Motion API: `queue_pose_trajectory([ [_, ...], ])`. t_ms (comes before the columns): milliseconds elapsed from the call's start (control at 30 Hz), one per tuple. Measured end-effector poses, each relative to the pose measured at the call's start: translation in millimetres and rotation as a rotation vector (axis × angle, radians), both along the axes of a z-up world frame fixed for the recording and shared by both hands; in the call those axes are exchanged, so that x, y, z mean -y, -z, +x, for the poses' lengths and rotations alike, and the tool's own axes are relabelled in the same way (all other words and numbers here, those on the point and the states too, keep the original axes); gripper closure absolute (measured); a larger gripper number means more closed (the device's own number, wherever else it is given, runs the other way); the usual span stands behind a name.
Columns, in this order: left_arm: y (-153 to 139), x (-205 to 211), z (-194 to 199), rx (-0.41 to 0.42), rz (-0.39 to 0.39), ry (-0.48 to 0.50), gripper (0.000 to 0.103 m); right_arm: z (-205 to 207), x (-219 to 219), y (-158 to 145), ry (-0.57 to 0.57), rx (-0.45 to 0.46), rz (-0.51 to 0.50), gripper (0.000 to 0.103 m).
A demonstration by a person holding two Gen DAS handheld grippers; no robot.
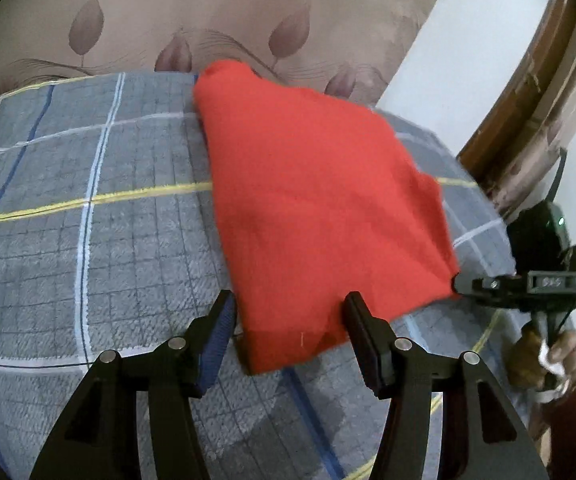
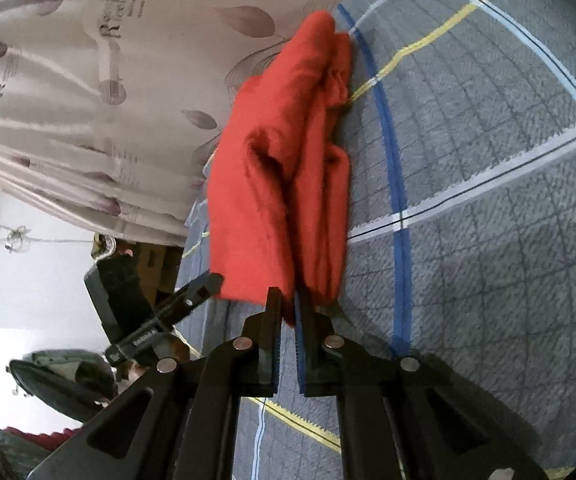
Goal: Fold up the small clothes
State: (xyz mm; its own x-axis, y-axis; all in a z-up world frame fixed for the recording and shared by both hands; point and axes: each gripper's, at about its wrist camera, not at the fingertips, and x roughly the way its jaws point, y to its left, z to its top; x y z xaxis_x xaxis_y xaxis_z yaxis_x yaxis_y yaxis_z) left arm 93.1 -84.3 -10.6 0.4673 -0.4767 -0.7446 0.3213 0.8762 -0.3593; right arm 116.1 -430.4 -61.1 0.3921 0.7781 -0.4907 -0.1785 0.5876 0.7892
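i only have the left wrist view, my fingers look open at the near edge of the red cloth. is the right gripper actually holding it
Observer: Yes. In the right wrist view the right gripper is shut on a bunched corner of the red cloth.
Operator: is the cloth flat on that side
Observer: No. From the right it shows several stacked folds with a deep crease, standing up off the plaid blanket.
Operator: anything behind my left gripper i cant see
Observer: The left gripper reaches the cloth's edge from the side; behind it there is a dark rounded object, too blurred to name.
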Motion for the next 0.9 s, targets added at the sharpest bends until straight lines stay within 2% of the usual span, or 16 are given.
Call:
queue_pose_trajectory([
  [67, -5.9, -1.2, -3.4, 0.04, -0.046, -0.015, 0.046, 0.3, 1.9, -3.4, 0.023, 0.001, 0.014, 0.092],
  [100, -11.9, -1.8, -1.8, 0.065, -0.063, -0.019, 0.046, -0.2, 5.6, -7.3, 0.048, 0.007, -0.009, 0.092],
  [200, -16.7, 4.8, 1.9, 0.085, -0.071, -0.008, 0.046, -1.0, 11.9, -24.6, 0.099, 0.048, -0.031, 0.091],
  [300, -8.9, 10.9, 10.7, 0.069, -0.099, -0.005, 0.046, 2.3, 4.0, -60.3, 0.102, 0.167, -0.081, 0.091],
  [400, -2.1, 15.6, 12.8, 0.08, -0.097, -0.009, 0.046, 14.6, -26.6, -88.1, 0.028, 0.268, -0.14, 0.091],
  [467, 2.9, 17.5, 12.6, 0.08, -0.093, -0.012, 0.046, 29.2, -51.1, -93.7, -0.031, 0.301, -0.212, 0.091],
  [533, 7.3, 17.8, 10.0, 0.079, -0.09, -0.012, 0.045, 50.8, -66.8, -86.4, -0.042, 0.301, -0.343, 0.092],
  [633, 9.9, 15.4, 9.6, 0.073, -0.116, 0.003, 0.044, 81.9, -56.4, -55.3, 0.015, 0.224, -0.521, 0.103],
  [733, 12.2, 13.1, 11.1, 0.06, -0.143, 0.003, 0.043, 94.3, -32.1, -39.1, 0.027, 0.173, -0.381, 0.103],
  [833, 11.7, 10.7, 11.6, 0.06, -0.159, -0.005, 0.042, 90.6, -29.3, -39.5, 0.023, 0.188, -0.377, 0.103],
  [900, 9.3, 11.1, 9.6, 0.068, -0.149, -0.012, 0.042, 84.5, -22.9, -43.8, 0.026, 0.198, -0.322, 0.103],
])
